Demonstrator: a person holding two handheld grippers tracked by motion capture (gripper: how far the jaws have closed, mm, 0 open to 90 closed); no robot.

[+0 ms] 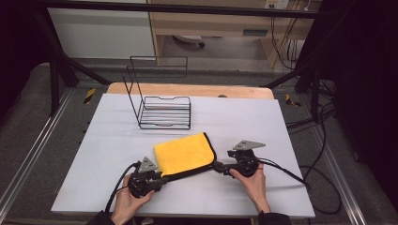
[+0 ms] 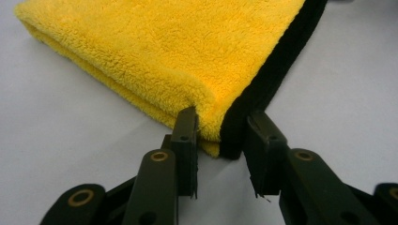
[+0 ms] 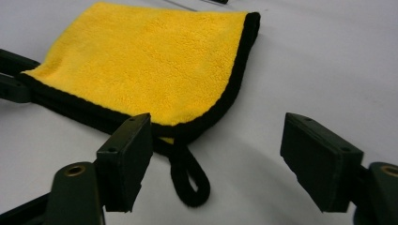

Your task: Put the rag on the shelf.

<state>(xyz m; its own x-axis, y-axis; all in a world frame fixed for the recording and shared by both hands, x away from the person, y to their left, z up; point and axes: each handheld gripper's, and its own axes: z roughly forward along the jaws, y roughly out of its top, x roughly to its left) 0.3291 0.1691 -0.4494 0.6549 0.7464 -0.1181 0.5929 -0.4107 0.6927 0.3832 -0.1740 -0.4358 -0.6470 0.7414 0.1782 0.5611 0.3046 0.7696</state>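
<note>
Folded yellow microfibre cloth [image 1: 184, 153] flat at centre frame on white bench [image 1: 244, 122], below wire rack [image 1: 164, 111].

Left gripper [image 2: 219, 136]: fingers narrowed around near corner, contact uncertain.

Right gripper [image 3: 216, 154]: fingers wide, empty, hanging loop [image 3: 187, 180] between.

Risk: uneven lift, top layer peeling. Both hands low, at lower frame.

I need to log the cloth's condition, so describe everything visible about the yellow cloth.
The yellow cloth is a fluffy microfibre towel with black edging and a small black hanging loop at one corner. It lies folded flat on the white table, in front of the wire rack. The left gripper has one near corner between its jaws; the right gripper stands open around the loop corner.
</note>
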